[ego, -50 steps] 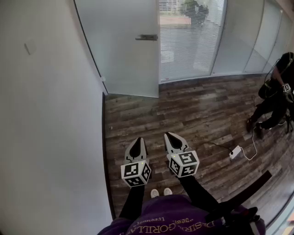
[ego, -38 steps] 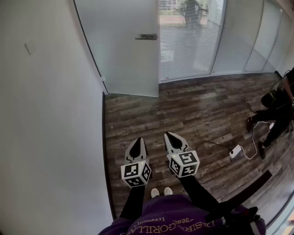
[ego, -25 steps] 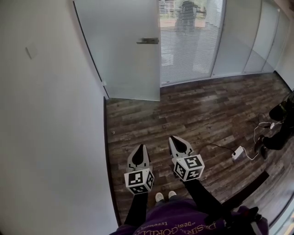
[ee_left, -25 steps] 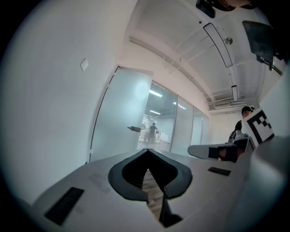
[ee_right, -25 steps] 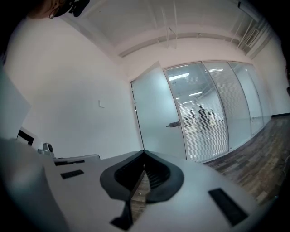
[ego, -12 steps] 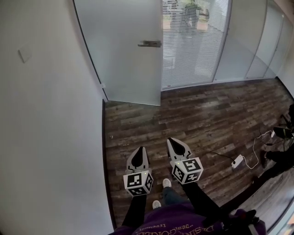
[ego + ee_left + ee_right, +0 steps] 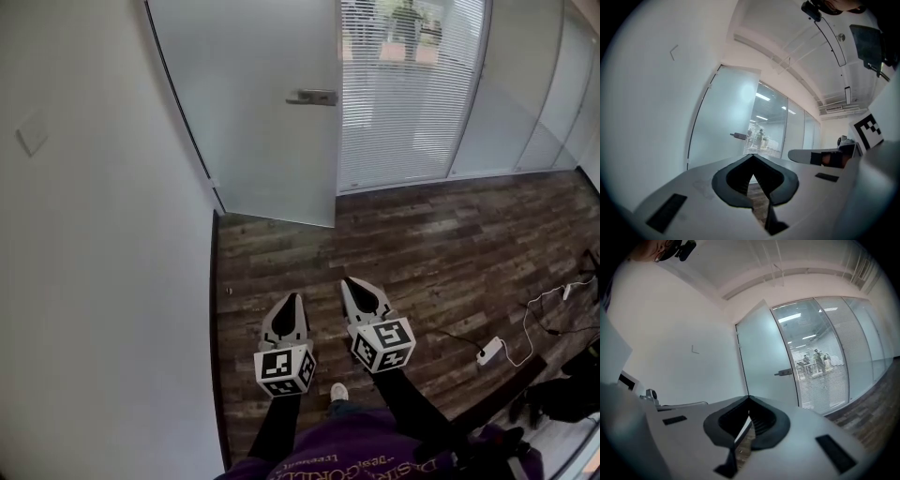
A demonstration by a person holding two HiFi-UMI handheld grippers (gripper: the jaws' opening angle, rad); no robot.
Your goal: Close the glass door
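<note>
1. Frosted glass door point(image 7: 253, 103): tall, smooth, flat pane, ahead-left, hinged by the white wall point(image 7: 94, 281). Looks swung open, so the task isn't started & all of it is left.
2. Dark wood-plank floor point(image 7: 422, 234): matte, grainy; lies btwn door & grippers, which are well apart.
3. Left gripper point(image 7: 289, 300) & right gripper point(image 7: 349, 281): pointed jaws pinched together, nothing held.
4. Metal lever handle point(image 7: 314, 97): slim bar on the door, untouched.
</note>
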